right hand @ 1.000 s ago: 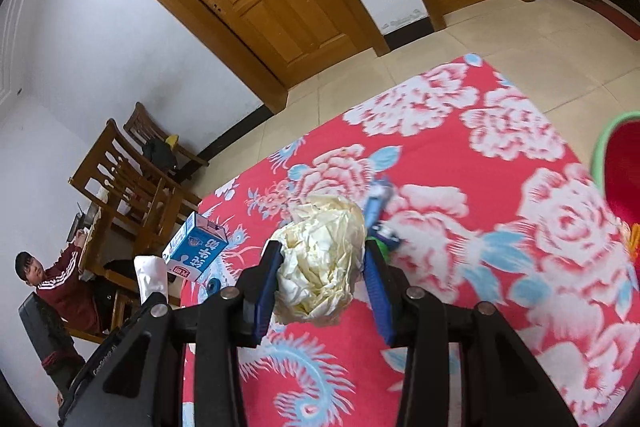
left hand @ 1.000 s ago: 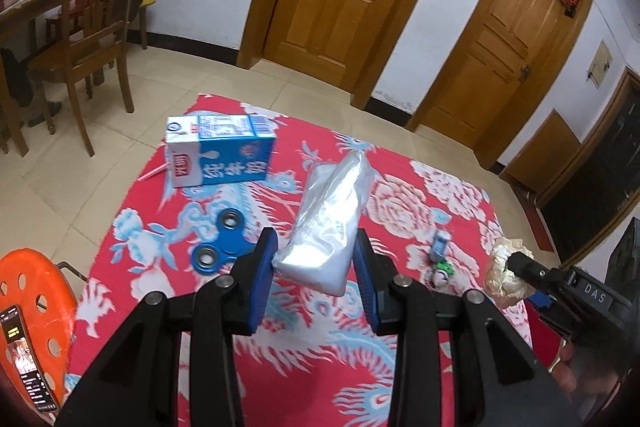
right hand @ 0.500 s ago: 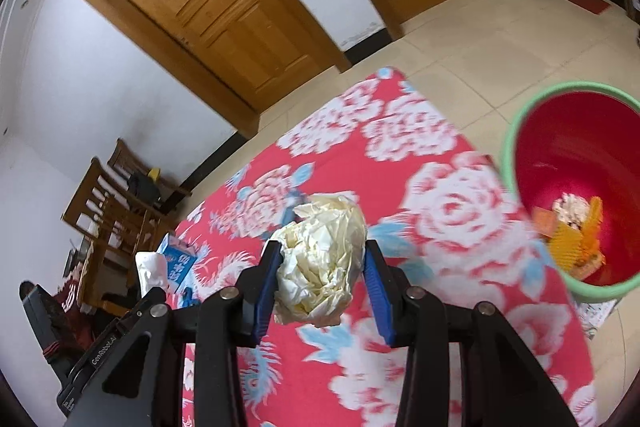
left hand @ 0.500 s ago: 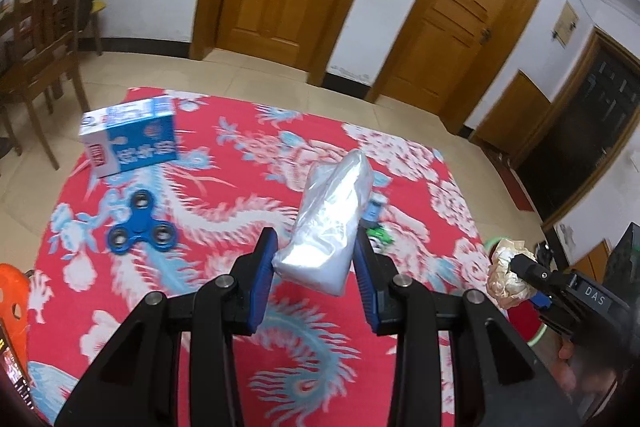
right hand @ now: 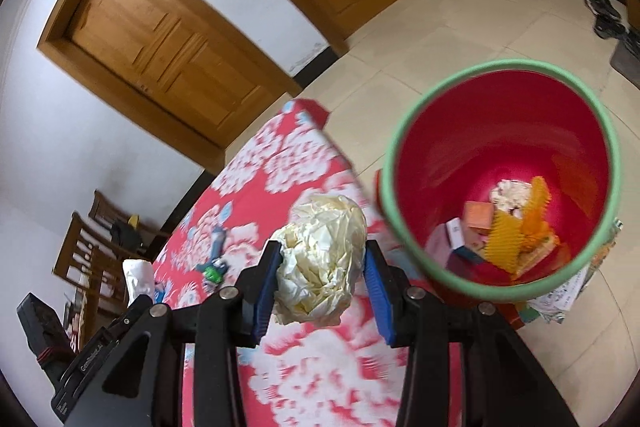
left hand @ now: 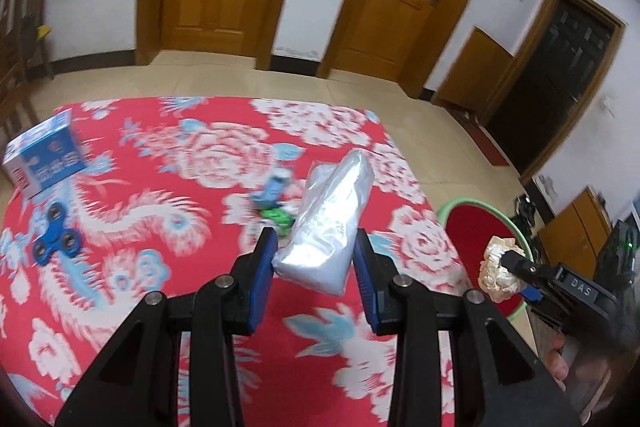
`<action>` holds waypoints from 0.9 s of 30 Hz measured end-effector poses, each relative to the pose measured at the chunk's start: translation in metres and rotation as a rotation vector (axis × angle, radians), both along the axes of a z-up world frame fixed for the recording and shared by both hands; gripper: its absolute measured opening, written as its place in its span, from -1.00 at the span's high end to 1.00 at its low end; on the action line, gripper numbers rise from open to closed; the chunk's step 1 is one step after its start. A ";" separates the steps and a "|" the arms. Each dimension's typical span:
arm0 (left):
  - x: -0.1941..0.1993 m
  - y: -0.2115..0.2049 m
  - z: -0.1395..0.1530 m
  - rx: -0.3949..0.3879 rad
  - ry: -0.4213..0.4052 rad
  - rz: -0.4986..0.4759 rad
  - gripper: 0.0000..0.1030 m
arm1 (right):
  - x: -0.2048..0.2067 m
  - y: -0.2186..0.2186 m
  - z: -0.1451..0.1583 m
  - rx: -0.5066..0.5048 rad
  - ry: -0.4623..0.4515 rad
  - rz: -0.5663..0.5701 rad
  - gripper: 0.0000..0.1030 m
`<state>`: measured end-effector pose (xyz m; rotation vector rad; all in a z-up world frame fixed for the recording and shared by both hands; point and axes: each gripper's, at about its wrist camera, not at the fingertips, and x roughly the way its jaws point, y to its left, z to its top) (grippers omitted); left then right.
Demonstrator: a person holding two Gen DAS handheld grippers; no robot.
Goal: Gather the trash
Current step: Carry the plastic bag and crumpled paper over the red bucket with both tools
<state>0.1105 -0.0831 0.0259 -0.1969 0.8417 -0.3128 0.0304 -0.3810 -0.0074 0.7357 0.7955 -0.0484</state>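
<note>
Lying at the far left of the red flowered table [left hand: 208,291] are a blue carton [left hand: 44,157] and a blue spinner [left hand: 56,241]. Mid-table, the left hand-held gripper [left hand: 315,259] clamps a clear plastic bag [left hand: 330,221] above the cloth. Further right, the right hand-held gripper [right hand: 320,267] pinches a crumpled paper ball [right hand: 322,261] just beside the red bin [right hand: 404,227], which holds scraps.

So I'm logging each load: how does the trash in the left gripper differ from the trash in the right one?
The plastic bag is clear, smooth and long, sticking out past the left gripper; the paper ball is cream, crumpled and round, filling the right gripper. The ball is nearer the red bin. Both are clamped and off the cloth.
</note>
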 end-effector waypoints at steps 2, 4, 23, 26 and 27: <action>0.003 -0.014 -0.004 -0.005 0.007 -0.037 0.26 | -0.004 -0.011 -0.006 -0.007 0.008 -0.035 0.13; 0.005 -0.028 -0.007 -0.004 0.016 -0.068 0.26 | -0.008 -0.024 -0.013 -0.006 0.020 -0.068 0.13; 0.010 -0.149 -0.038 0.032 0.072 -0.312 0.26 | -0.030 -0.095 -0.050 -0.021 0.069 -0.222 0.03; 0.008 -0.165 -0.043 0.036 0.076 -0.339 0.26 | -0.033 -0.098 -0.051 -0.016 0.068 -0.226 -0.02; 0.010 -0.169 -0.045 0.037 0.078 -0.344 0.26 | -0.033 -0.099 -0.052 -0.019 0.070 -0.227 -0.03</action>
